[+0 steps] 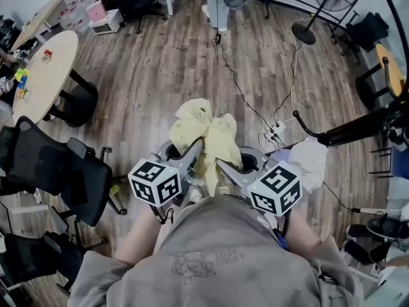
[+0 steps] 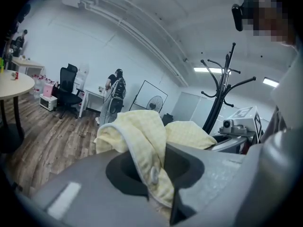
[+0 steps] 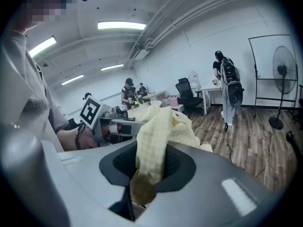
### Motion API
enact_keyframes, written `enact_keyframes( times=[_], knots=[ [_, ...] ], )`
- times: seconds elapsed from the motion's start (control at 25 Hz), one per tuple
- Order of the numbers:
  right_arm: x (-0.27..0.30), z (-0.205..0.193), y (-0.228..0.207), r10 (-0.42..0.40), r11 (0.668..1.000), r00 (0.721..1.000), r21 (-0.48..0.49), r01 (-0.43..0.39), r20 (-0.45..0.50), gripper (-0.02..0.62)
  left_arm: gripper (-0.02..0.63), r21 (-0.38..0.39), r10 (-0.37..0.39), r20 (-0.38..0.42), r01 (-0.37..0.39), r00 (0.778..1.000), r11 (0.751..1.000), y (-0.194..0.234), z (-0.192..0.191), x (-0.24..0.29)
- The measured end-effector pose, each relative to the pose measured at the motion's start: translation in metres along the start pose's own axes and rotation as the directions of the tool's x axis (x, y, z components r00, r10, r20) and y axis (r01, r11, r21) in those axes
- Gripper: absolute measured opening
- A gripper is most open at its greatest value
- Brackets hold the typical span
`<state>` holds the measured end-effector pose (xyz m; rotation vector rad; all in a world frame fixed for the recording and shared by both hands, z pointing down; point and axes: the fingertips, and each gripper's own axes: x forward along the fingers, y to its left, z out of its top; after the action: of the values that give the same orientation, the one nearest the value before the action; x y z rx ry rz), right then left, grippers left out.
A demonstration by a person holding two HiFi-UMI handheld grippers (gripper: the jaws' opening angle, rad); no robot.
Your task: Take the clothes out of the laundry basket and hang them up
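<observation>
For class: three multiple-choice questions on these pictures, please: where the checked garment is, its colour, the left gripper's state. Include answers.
1. Where is the checked garment? A on the round table; B held by the left gripper and right gripper; C on a chair.
2. Its colour? A red; B black; C pale yellow.
3. The left gripper is: A open; B shut on that garment; C out of view.
Answers: 1 B, both gripper views show it clamped; 2 C, every view shows yellow cloth; 3 B, cloth is pinched between its jaws.
</observation>
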<state>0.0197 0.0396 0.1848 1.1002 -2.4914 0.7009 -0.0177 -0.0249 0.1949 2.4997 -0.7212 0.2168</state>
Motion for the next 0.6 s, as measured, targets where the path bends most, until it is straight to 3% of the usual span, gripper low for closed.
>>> enact_keyframes(
  times=[0.36,0.6],
  knots=[
    [-0.015,0.017,-0.02,-0.098,0.994,0.991,0.061,0.092,0.097,0.098,0.08,0.047,-0.067,0.008,0.067,0.998,0.997,-0.011,0.025,0.024],
    [-0.05,0.05,-0.058,-0.225,0.974,0.948,0.085,0.211,0.224,0.098,0.08,0.15,-0.161,0.034,0.154,0.986,0.977,-0.04,0.073,0.067]
  ],
)
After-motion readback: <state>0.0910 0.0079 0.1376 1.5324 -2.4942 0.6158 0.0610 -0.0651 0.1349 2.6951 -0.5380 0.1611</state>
